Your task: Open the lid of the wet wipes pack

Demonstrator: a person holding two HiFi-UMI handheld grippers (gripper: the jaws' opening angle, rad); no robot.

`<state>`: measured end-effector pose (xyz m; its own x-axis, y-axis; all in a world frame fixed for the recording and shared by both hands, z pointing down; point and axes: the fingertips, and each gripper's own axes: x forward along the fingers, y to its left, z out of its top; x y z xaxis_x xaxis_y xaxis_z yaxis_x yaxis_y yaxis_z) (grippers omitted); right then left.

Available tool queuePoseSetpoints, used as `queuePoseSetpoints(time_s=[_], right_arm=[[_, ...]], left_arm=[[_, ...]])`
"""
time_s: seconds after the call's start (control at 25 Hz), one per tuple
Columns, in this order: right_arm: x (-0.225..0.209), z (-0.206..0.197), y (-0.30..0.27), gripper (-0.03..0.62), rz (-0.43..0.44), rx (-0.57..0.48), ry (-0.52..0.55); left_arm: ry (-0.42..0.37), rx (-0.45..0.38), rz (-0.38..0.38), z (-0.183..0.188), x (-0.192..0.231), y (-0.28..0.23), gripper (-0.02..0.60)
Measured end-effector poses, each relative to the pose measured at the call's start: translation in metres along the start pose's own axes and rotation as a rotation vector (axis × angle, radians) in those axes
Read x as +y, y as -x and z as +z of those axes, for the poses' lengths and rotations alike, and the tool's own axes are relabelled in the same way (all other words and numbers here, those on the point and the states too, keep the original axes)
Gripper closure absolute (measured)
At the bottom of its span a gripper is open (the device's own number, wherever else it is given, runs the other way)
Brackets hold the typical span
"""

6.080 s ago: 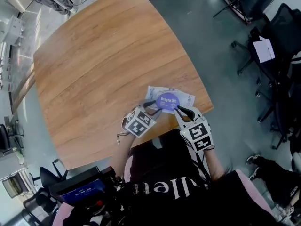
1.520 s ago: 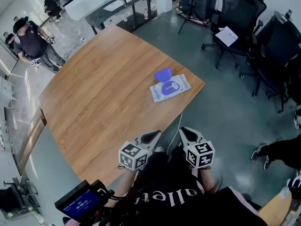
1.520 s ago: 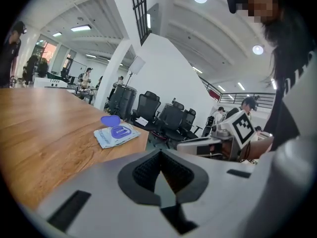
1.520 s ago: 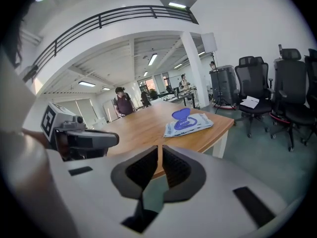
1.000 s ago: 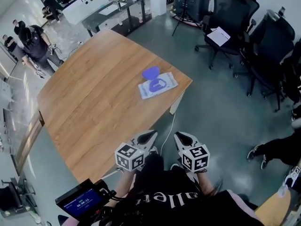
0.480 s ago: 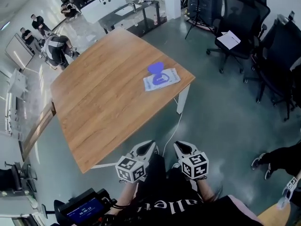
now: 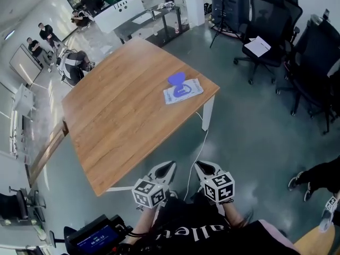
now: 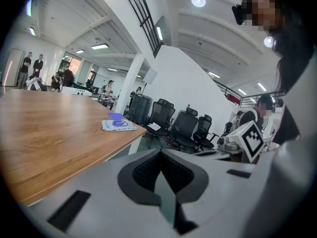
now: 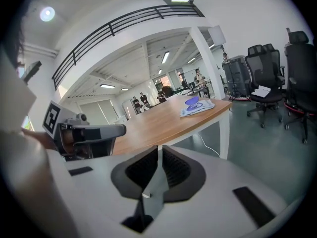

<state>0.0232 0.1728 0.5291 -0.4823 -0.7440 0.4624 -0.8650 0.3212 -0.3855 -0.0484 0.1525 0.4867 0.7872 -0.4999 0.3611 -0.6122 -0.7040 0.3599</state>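
Note:
The wet wipes pack (image 7: 184,92) lies near the far right corner of the wooden table (image 7: 117,116), its purple lid (image 7: 176,79) flipped up and open. Both grippers hang low by my body, well off the table. My left gripper (image 7: 166,167) is shut and empty. On my right gripper (image 7: 201,166) the jaws are drawn together with only a slit between, nothing in it. In the left gripper view, the pack (image 8: 119,125) is small and far beyond the closed gripper (image 8: 159,155). From the right gripper view, the pack (image 9: 198,107) sits far past the gripper (image 9: 160,150).
Black office chairs (image 7: 268,23) stand on the grey floor at the right. A white table leg (image 7: 207,113) and a hanging cable (image 7: 201,152) are below the table's corner. People (image 7: 42,36) stand at the far left. A person's shoes (image 7: 305,182) show at the right edge.
The view has pulled back from the table, so the pack now lies farther away. Both grippers stay close together near my body, holding nothing.

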Motion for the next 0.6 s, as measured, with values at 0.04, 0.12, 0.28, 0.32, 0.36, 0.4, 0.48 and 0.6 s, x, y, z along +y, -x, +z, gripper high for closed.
queuePoseSetpoints(time_s=[0.04,0.12,0.28,0.32,0.36,0.4,0.48,0.6], right_arm=[[0.001,0.001,0.001,0.563,-0.005,-0.008,-0.008],[0.006,0.002,0.002,0.563,-0.016,-0.024,-0.025],[0.025,0.002,0.003,0.563,-0.047,-0.043,-0.052],[0.031,0.002,0.002,0.563,-0.053,-0.049,-0.059],[0.038,0.001,0.001,0.563,-0.058,-0.055,-0.065],[0.044,0.000,0.000,0.563,-0.063,-0.060,-0.069],[0.056,-0.003,-0.003,0.563,-0.074,-0.065,-0.068],[0.071,-0.009,-0.006,0.563,-0.092,-0.075,-0.068]], left_arm=[[-0.006,-0.004,-0.006,0.002,0.001,0.000,0.580],[-0.026,-0.008,-0.019,0.005,0.003,0.004,0.580],[-0.063,-0.007,-0.048,0.011,0.009,0.024,0.580],[-0.066,-0.006,-0.057,0.011,0.011,0.029,0.580],[-0.067,-0.003,-0.067,0.010,0.013,0.034,0.580],[-0.069,0.000,-0.079,0.008,0.015,0.038,0.580],[-0.074,0.008,-0.101,0.005,0.019,0.045,0.580],[-0.090,0.015,-0.134,-0.002,0.020,0.055,0.580]])
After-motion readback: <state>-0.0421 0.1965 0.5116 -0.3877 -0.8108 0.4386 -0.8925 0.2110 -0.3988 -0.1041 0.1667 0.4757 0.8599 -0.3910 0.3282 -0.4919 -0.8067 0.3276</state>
